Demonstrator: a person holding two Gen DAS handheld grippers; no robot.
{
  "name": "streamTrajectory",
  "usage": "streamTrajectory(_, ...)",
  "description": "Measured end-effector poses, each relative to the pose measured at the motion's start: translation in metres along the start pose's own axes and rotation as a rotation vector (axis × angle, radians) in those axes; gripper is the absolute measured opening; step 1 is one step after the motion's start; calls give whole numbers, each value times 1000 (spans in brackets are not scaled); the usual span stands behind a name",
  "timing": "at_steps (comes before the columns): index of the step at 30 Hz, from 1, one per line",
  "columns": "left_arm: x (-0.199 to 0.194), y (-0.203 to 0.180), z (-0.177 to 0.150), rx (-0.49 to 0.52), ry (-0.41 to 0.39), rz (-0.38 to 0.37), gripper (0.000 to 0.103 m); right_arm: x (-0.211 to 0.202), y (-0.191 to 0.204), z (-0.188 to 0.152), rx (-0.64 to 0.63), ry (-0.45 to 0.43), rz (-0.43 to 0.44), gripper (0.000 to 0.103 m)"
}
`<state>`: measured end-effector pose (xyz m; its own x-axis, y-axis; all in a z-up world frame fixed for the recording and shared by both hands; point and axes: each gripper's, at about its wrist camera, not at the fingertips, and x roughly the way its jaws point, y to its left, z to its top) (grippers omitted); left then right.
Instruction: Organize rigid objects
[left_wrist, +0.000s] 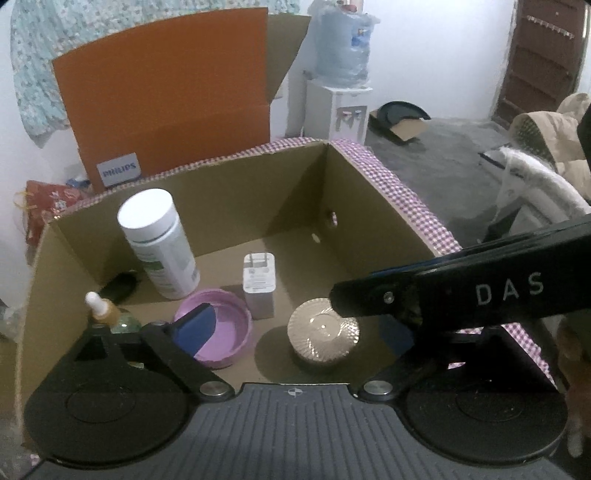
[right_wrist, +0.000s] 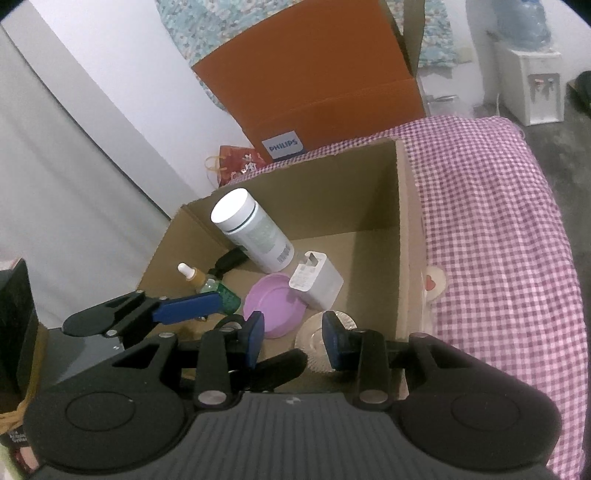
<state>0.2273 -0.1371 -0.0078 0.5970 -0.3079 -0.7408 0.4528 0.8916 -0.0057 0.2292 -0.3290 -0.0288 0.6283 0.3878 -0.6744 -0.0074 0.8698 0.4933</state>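
Jaws parted over box (right_wrist: 402, 236); only right view shows checkered cloth (right_wrist: 498, 229) fully.

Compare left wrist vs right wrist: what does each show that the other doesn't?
Left wrist only: the blue water jug on the dispenser, a brown door and a beige jacket at right.

Right wrist only: the open stretch of purple checked cloth right of the box, and the right gripper open and empty.

Both: the cardboard box holding the white bottle, white charger, pink lid, ribbed round lid and dropper bottle; the orange Philips box; the left gripper.
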Motion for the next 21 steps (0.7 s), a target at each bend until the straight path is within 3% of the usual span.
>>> streamTrajectory(21, -62, 2, -21, -2, -89, 45, 102, -61, 19, -27, 40, -88, 2, 39)
